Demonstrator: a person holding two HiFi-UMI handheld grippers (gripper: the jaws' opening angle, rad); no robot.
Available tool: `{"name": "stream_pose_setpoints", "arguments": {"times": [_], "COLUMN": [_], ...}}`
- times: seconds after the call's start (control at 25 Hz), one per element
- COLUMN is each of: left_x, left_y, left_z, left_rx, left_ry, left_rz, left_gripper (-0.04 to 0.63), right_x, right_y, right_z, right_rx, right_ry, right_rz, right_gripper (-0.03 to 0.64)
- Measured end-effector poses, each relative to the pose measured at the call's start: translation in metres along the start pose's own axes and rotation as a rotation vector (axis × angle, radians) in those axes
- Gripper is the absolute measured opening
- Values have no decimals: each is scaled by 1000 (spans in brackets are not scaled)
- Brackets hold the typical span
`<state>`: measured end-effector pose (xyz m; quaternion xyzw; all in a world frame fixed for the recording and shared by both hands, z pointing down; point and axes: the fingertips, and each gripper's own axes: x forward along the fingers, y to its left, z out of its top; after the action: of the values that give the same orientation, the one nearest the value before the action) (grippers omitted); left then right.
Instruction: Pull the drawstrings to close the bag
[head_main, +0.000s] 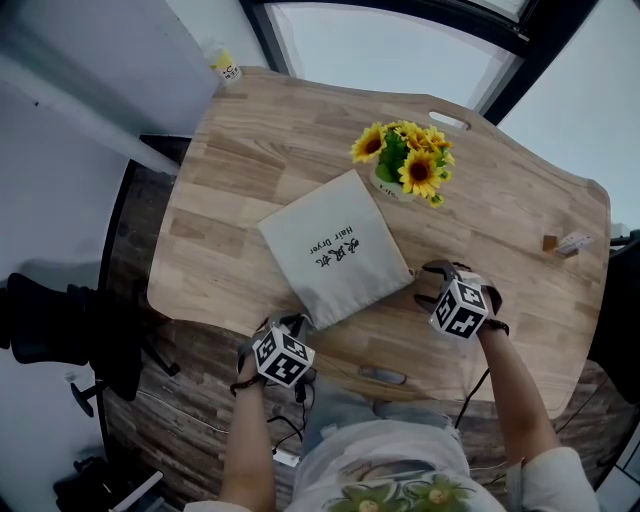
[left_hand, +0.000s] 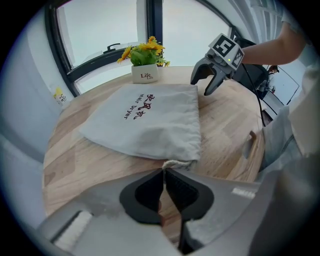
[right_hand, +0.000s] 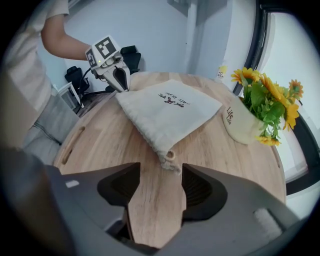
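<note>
We hold our left claw (left_hand: 163, 172) pressed together, pinching the drawstring (left_hand: 176, 163) at the 7 o'clock corner of the bag (head_main: 335, 245). Our right claw (right_hand: 161, 167) stands spread with nothing between its jaws, the bag's 4 o'clock corner just ahead of it. The bag lies flat mid-worktop (head_main: 500, 220), with the sunflower pot (head_main: 405, 165) at its 1 o'clock.

Drawstring (left_hand: 175, 163) end hidden in L hand-held gripper (left_hand: 164, 171), sm. item (head_main: 572, 241) unclear
</note>
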<state>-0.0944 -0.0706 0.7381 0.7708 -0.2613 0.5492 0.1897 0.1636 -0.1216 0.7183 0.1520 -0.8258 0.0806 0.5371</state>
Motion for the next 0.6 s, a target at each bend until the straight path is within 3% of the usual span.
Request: {"name": "stream_pose_setpoints", "arguments": {"times": [0.24, 0.36, 0.6], "left_x": [-1, -1, -4], "left_y": [2, 2, 5], "left_z": [6, 7, 1], "left_rx": [23, 21, -71], "left_ry": [4, 4, -4], "left_rz": [5, 14, 41], "left_gripper": [20, 20, 20], "right_x": [12, 18, 18], "right_y": [-5, -2, 0], "right_z": [19, 20, 19], "right_rx": [-65, 11, 82], "right_ry": [13, 17, 29], "right_rz": [46, 120, 95], "right_gripper": [252, 175, 117]}}
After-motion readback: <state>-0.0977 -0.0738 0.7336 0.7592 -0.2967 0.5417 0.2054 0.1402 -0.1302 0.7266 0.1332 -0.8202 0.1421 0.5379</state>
